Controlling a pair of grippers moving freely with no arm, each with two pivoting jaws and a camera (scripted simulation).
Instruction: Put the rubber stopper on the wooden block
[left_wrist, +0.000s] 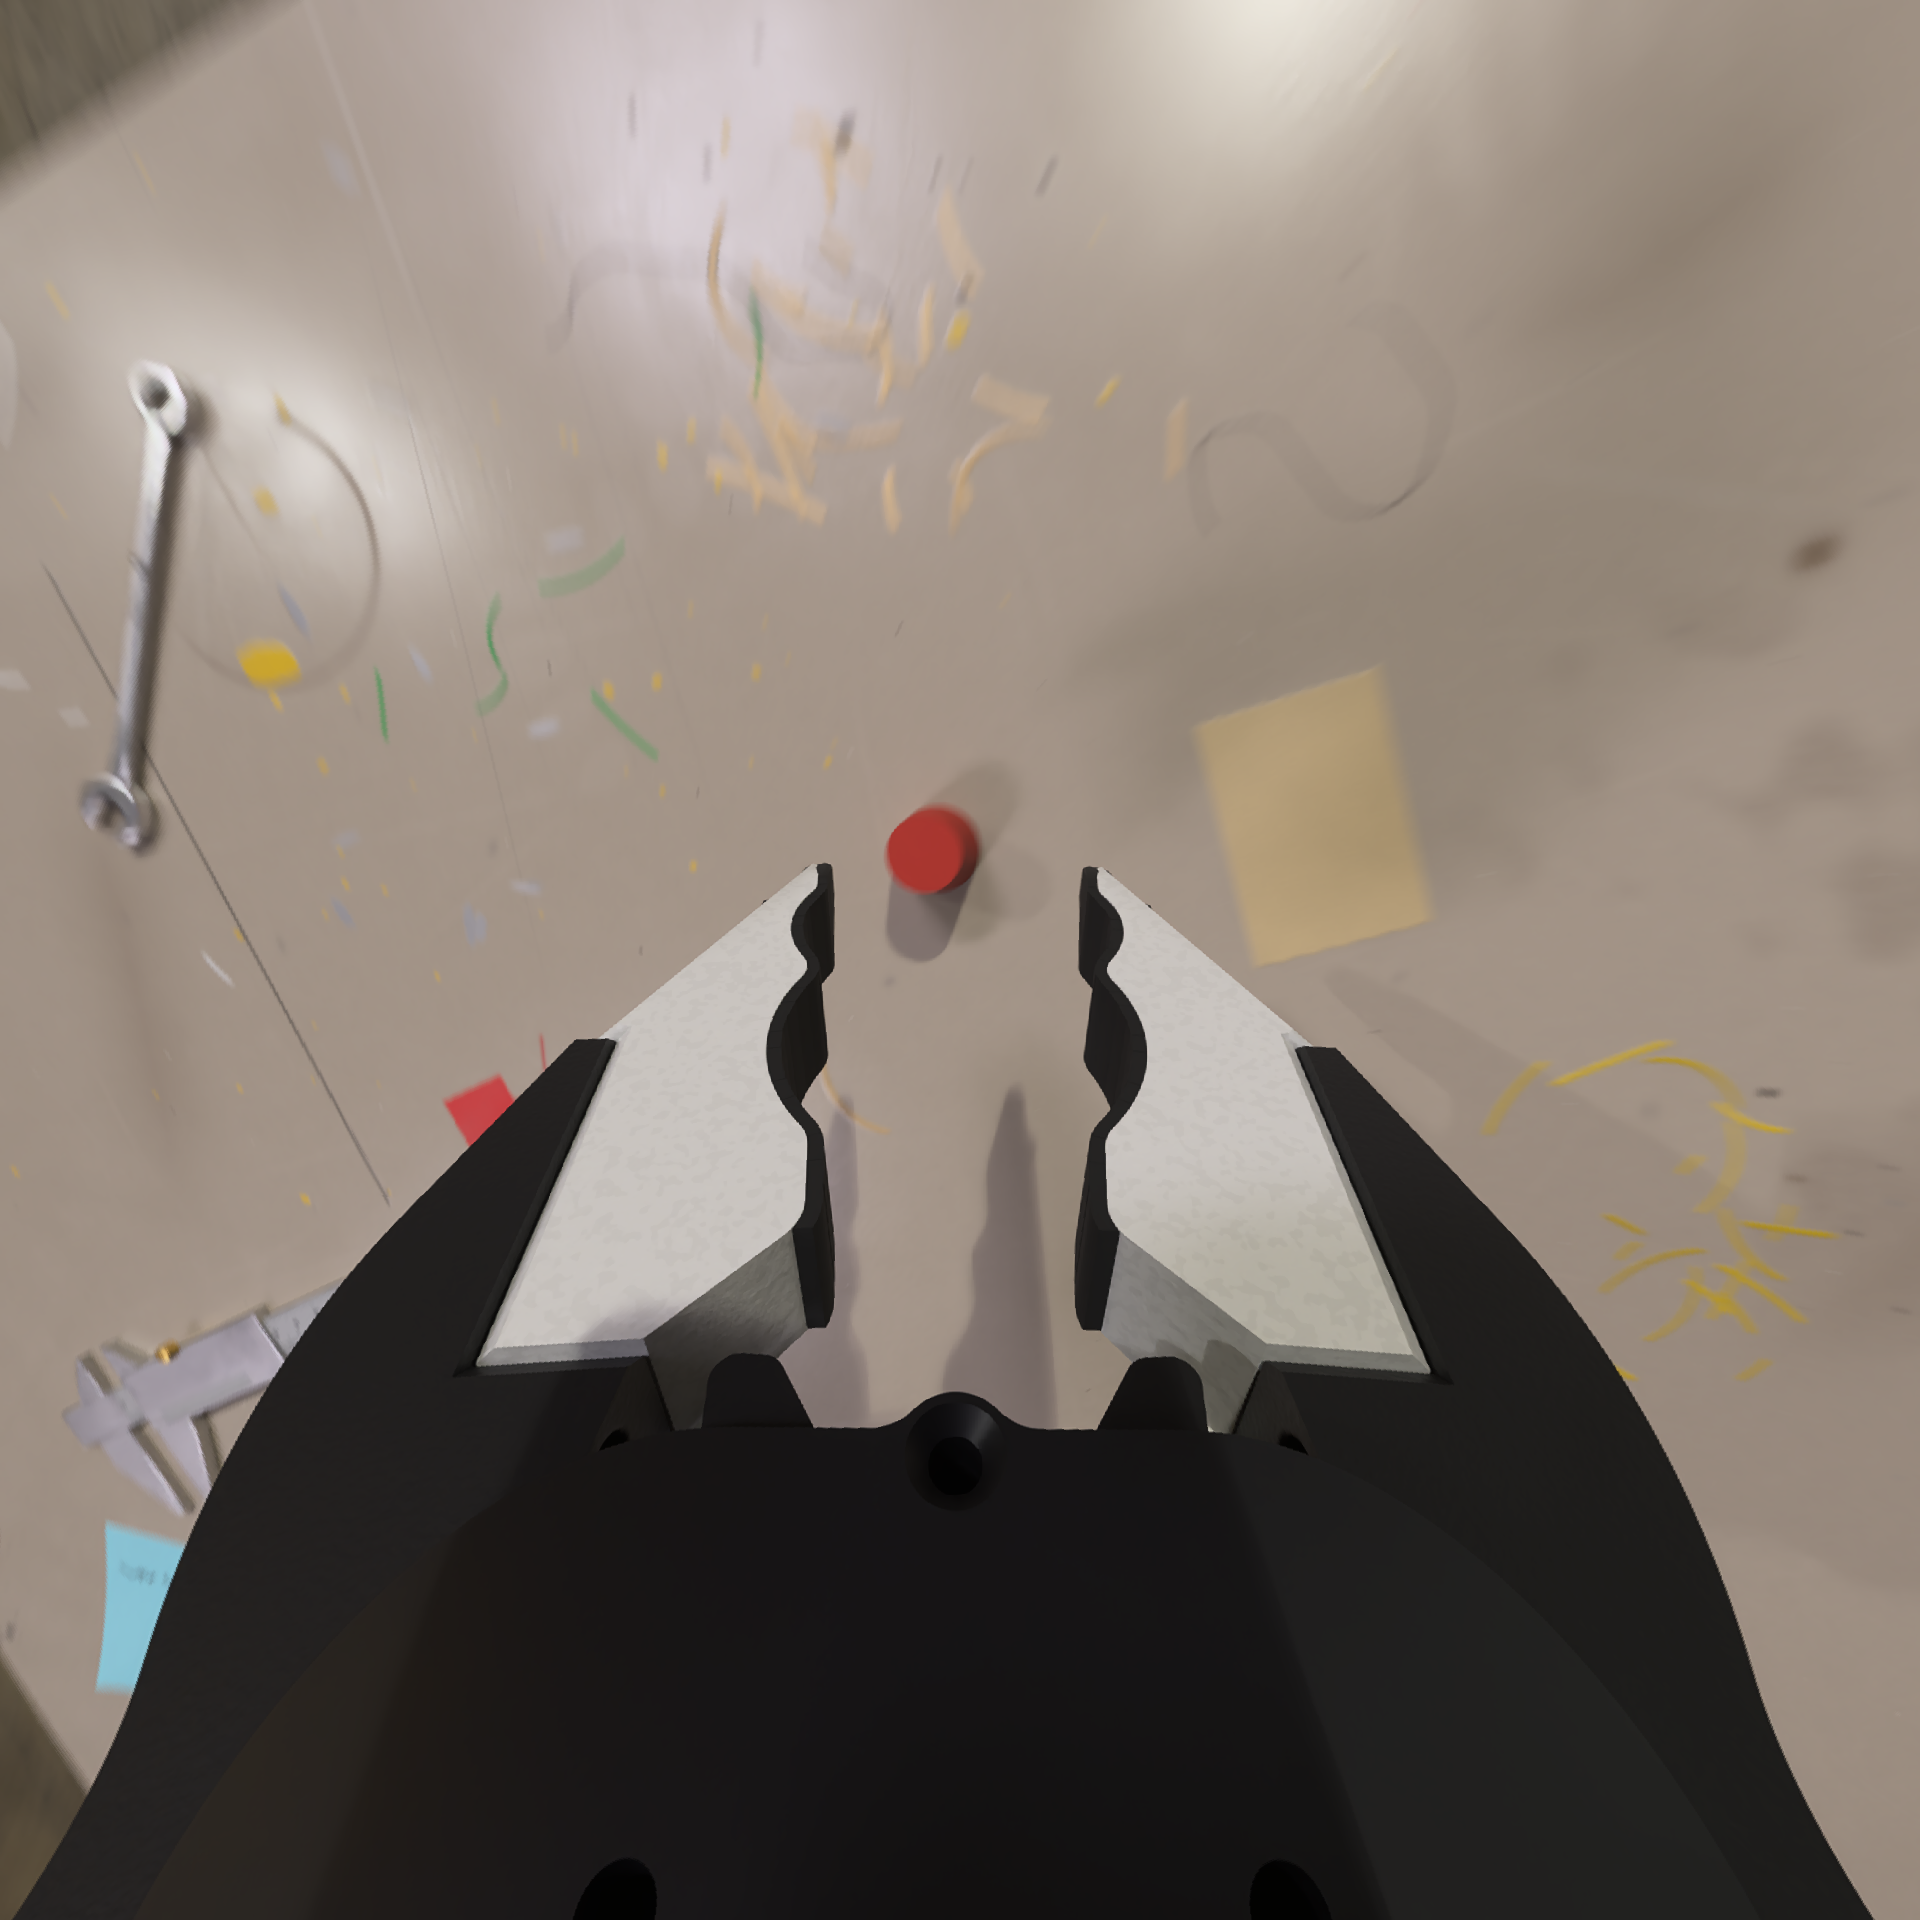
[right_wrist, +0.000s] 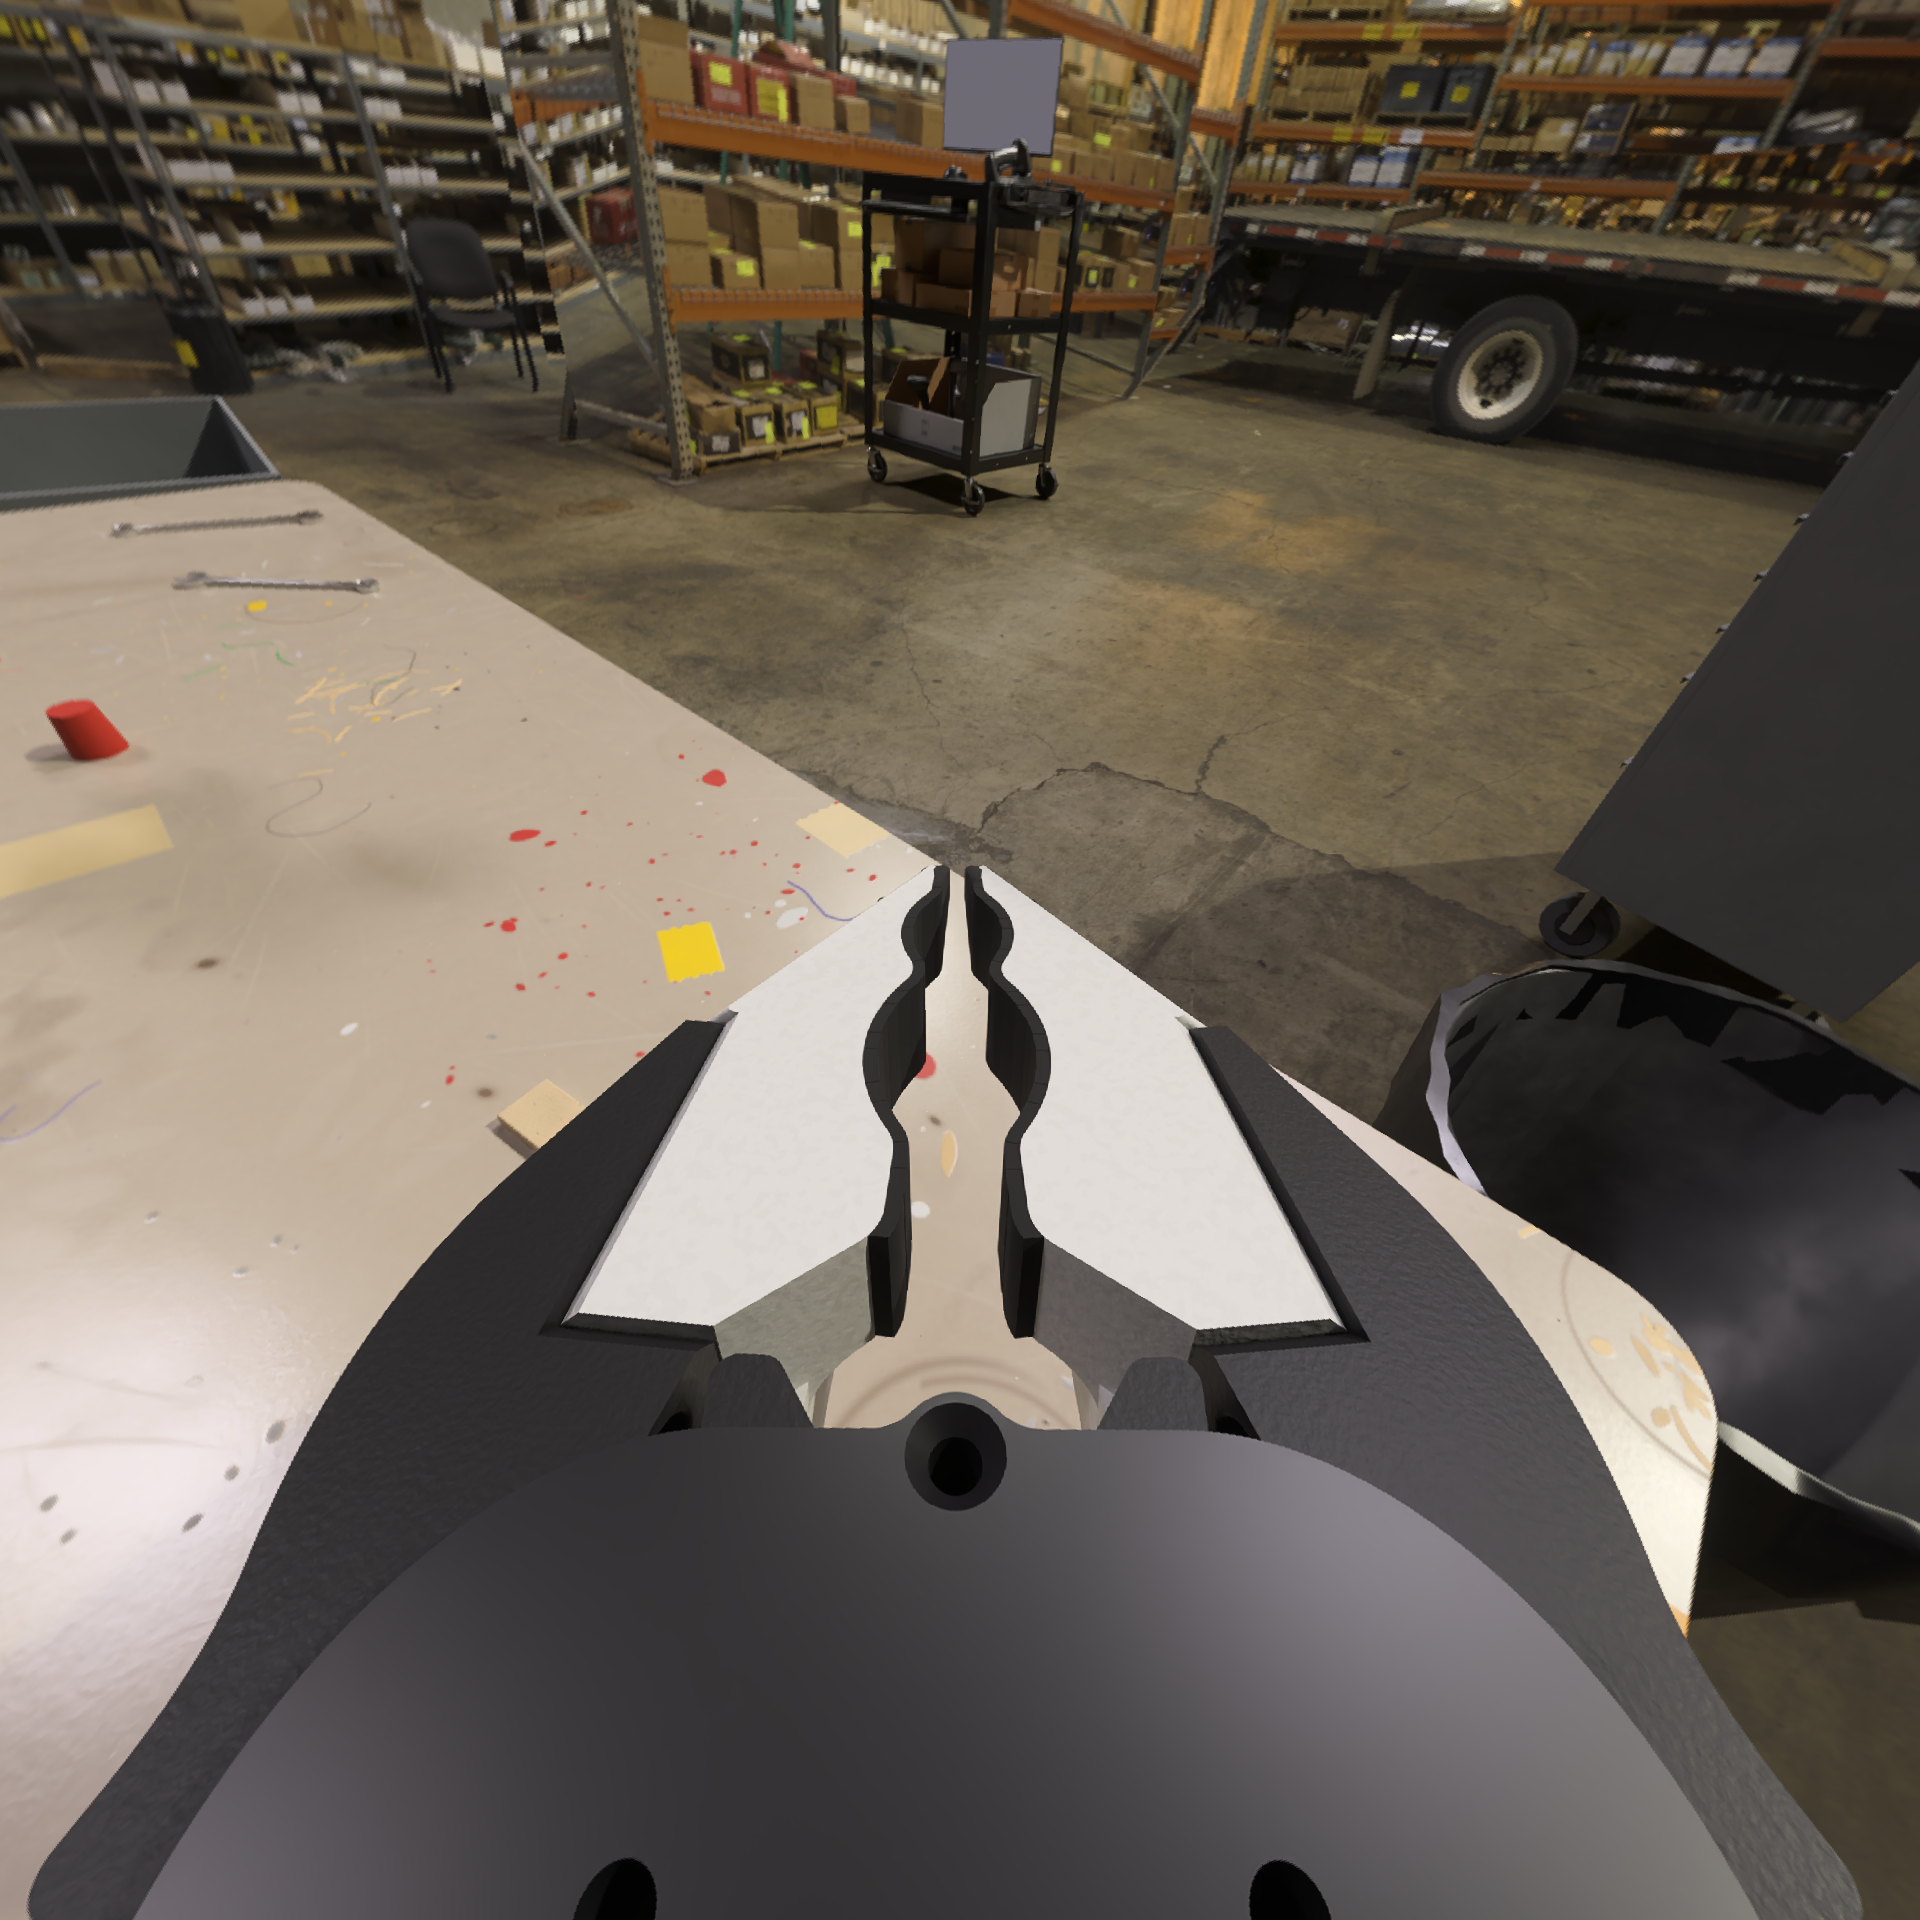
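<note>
Hovering over the beige, paint-flecked tabletop (left_wrist: 1143, 260), the left claw (left_wrist: 956, 883) is seen with its jaws spread wide and nothing held between them. Just beyond the fingertips, slightly left of the gap's centre line, the small red tapered rubber stopper (left_wrist: 931, 850) is found standing on the tabletop, apart from both fingers. The approach step is judged to be in hand; the next move calls for the claw to be brought forward and down until the stopper sits between the pads, then closed on it. A pale yellow rectangular patch (left_wrist: 1311, 816) is seen to the right of the stopper, though whether it is the wooden block or flat tape cannot be told. A steel wrench (left_wrist: 140, 613) lies well off to the left.

The left claw is pitched steeply down at the tabletop. The right claw (right_wrist: 956, 883) is held lower and nearly level near the tabletop's corner, its jaws almost closed and empty, well apart from the stopper (right_wrist: 87, 729). A small pale wooden piece (right_wrist: 539, 1113) lies near its left finger.
</note>
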